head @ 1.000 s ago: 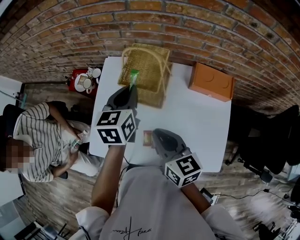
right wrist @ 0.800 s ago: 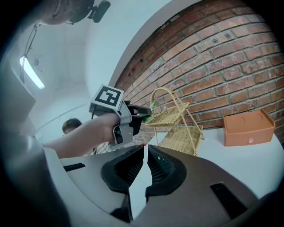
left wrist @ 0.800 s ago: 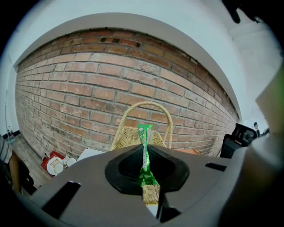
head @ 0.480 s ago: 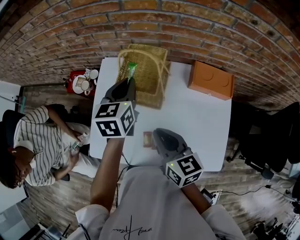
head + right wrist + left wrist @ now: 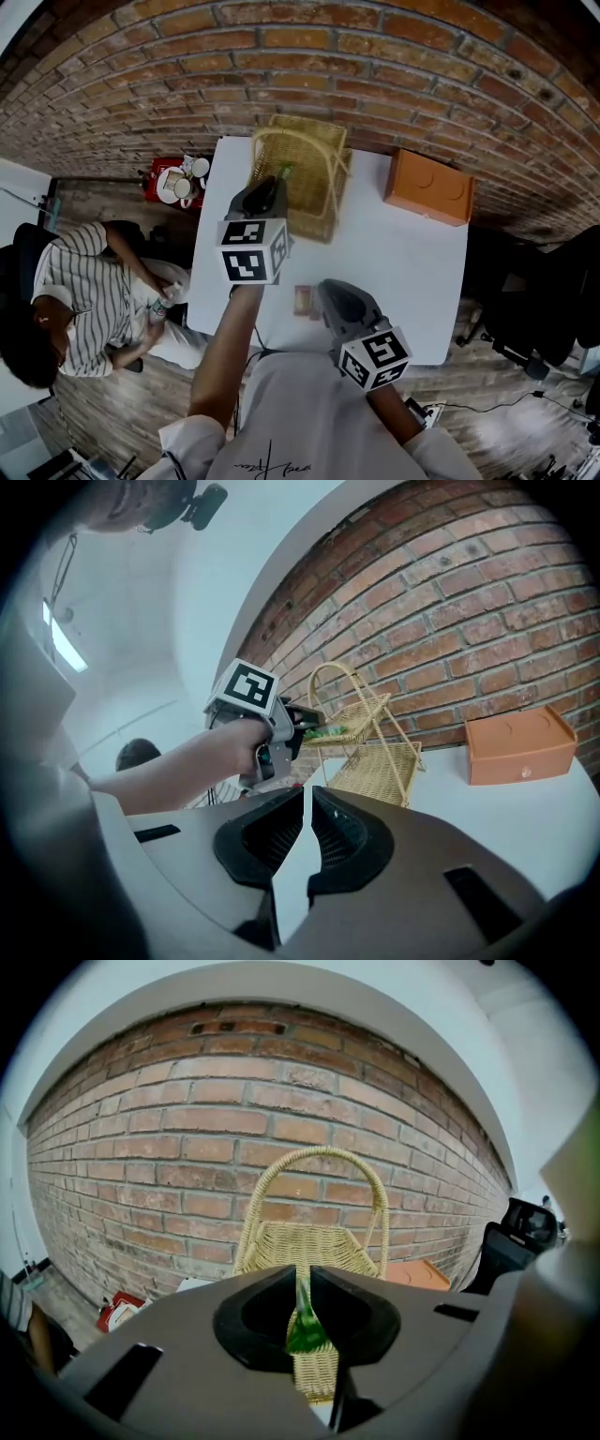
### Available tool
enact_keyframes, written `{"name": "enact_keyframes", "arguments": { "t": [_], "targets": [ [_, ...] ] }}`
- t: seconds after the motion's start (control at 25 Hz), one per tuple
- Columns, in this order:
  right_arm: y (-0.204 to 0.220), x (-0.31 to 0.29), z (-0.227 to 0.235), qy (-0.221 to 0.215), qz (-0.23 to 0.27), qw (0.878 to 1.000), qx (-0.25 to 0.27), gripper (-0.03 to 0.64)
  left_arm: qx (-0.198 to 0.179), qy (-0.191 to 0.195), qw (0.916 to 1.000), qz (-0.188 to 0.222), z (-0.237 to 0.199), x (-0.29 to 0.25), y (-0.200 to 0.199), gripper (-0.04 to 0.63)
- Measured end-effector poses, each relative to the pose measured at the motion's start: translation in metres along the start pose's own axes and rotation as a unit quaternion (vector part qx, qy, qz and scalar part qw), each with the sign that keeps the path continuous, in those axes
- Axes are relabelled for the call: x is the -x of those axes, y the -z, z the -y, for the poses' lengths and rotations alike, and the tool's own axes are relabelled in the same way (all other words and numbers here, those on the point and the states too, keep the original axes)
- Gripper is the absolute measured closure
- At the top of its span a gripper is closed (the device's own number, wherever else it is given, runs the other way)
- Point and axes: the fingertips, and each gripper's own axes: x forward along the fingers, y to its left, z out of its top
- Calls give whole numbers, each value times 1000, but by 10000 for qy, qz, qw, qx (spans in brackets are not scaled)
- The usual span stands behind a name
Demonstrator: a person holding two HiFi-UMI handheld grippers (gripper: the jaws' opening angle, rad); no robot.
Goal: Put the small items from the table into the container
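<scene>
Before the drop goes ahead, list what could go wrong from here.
The left gripper pinches the green packet by a thin edge, so it may slip out before it is over the basket. The basket's tall handle arches right ahead, so the gripper could snag it and tip the basket.

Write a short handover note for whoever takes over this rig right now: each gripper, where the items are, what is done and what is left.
Left gripper: shut on a green packet, held at the rim of the wicker basket, not yet released.
Right gripper: shut, empty, above the near edge of the table.
Items: one small brownish packet lies on the table just left of the right gripper.
Done: green packet picked up and brought to the basket. No item can be made out inside the basket.
Left: drop the green packet in, then pick up the brownish packet and put it in too.
</scene>
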Motion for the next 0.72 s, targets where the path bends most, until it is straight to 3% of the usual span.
{"name": "enact_keyframes", "arguments": {
  "t": [0.36,0.72],
  "targets": [
    [-1,2,2,7,46,10000,1,594,60,-56,9999,98,-3,3,-4,520],
    [-1,11,-5,-67,73,9999,96,594,75,-145,9992,365,0,25,-10,520]
  ]
}}
